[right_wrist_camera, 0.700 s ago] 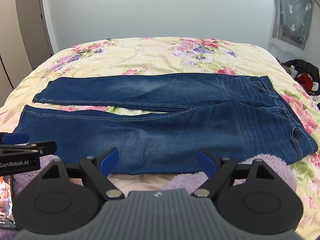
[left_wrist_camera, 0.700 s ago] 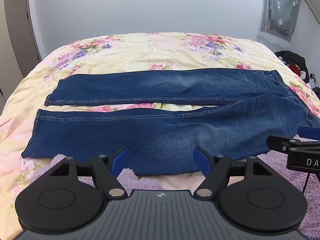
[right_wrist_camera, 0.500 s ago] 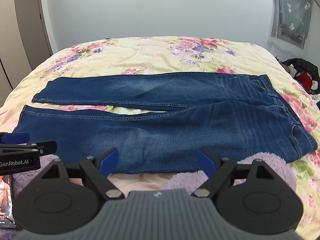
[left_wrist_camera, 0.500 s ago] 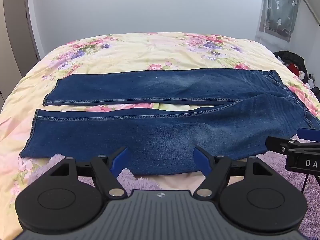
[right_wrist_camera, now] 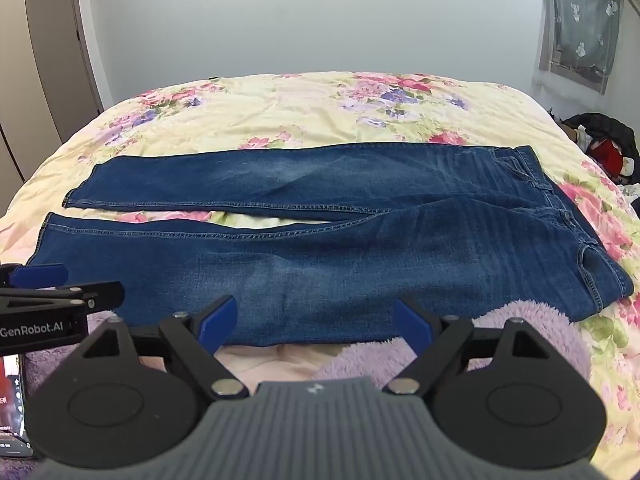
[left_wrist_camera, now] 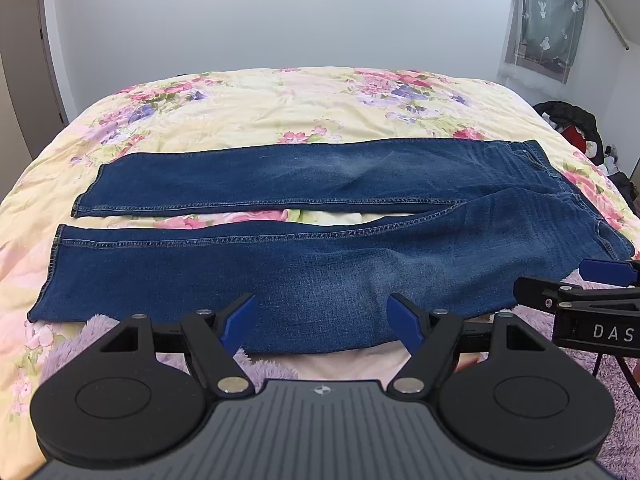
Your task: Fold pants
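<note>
Lying flat across the middle of both frames, the blue jeans (left_wrist_camera: 320, 240) stretch over the floral bedspread (left_wrist_camera: 280, 100), waistband at right. The left gripper (left_wrist_camera: 322, 318) and right gripper (right_wrist_camera: 316, 320) hover at bottom center, jaws spread, holding nothing.

One pair of jeans (left_wrist_camera: 320, 272) lies on one bed (left_wrist_camera: 280, 104), its two legs spread side by side. Two grippers show: the left gripper (left_wrist_camera: 322, 322) and the right gripper (right_wrist_camera: 316, 324), each with two blue-tipped fingers. One purple fleece (right_wrist_camera: 520, 328) lies at the bed's near edge. One curtain (right_wrist_camera: 580, 24) hangs on the wall.
</note>
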